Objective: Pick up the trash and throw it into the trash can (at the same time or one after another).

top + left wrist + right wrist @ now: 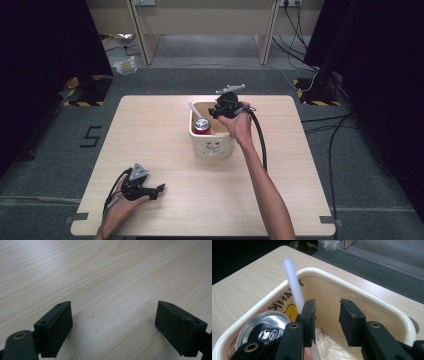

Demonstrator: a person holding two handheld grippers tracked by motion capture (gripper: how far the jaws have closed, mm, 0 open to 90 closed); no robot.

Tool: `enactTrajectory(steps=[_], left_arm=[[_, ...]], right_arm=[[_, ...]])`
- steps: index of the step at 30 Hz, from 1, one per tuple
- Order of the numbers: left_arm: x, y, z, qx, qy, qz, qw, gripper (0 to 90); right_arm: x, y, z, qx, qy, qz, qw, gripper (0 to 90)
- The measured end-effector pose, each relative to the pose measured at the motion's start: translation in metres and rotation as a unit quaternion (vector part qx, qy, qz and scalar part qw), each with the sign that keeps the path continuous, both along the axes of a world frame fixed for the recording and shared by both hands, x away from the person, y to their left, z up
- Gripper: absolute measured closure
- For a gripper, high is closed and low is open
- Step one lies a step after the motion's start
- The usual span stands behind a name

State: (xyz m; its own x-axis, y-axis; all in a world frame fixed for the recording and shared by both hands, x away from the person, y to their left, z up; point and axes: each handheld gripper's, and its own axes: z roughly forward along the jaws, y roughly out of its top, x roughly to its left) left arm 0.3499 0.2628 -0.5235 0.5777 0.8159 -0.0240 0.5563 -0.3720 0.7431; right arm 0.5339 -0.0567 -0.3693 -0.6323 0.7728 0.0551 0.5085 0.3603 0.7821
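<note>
A cream bin (212, 149) stands on the wooden table a little right of centre. Inside it a red drink can (202, 125) stands upright, and a white straw (192, 108) leans against the far left corner. My right gripper (221, 111) points down into the bin from its right rim. In the right gripper view its jaws (327, 315) stand apart with an empty gap. The straw (293, 282) runs just behind the left jaw, beside the can's silver top (265, 326). My left gripper (159, 189) rests low at the table's front left, open (113, 320) over bare wood.
Crinkled clear plastic (329, 346) lies on the bin's floor under my right gripper. The table (165, 130) has bare wood all around the bin. Beyond it are grey floor, cables at the right (330, 125), desk legs and a plastic bag (125, 65) at the back.
</note>
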Motion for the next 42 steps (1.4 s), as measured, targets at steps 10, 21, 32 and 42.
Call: enactTrajectory(steps=[10, 21, 32, 42], left_arm=[[0.000, 0.000, 0.000, 0.001, 0.000, -0.001, 1.0000, 13.6], [0.000, 0.000, 0.000, 0.000, 0.000, 0.000, 1.0000, 13.6], [0.000, 0.000, 0.000, 0.000, 0.000, 0.000, 1.0000, 13.6], [0.000, 0.000, 0.000, 0.000, -0.001, 0.001, 1.0000, 13.6]], right_arm=[[-0.003, -0.009, 0.009, 0.013, -0.010, -0.008, 0.9998, 55.2], [-0.007, -0.027, 0.011, 0.020, -0.024, -0.027, 0.9991, 42.1], [-0.014, -0.049, 0.012, 0.027, -0.034, -0.050, 0.9978, 32.8], [-0.021, -0.074, 0.012, 0.029, -0.039, -0.074, 0.9961, 28.7]])
